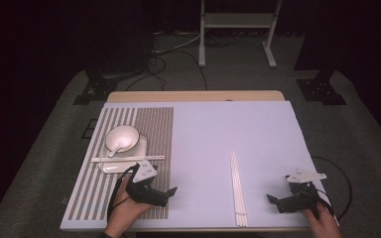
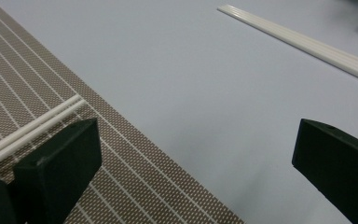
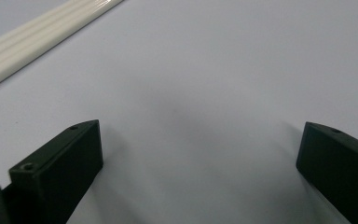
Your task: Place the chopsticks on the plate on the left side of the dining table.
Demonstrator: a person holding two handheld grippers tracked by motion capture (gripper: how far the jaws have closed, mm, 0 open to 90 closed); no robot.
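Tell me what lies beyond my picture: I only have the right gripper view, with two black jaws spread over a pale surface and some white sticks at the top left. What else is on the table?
Observer: In the high view a striped placemat covers the table's left part, carrying a white bowl with a spoon in it.
Operator: Are my white sticks the only ones?
Observer: No. Yours are the chopsticks lying lengthwise near the table's middle; a second pair lies crosswise just in front of the bowl.
Operator: Where is the other gripper?
Observer: The left gripper is at the placemat's near right edge, jaws wide apart and holding nothing.
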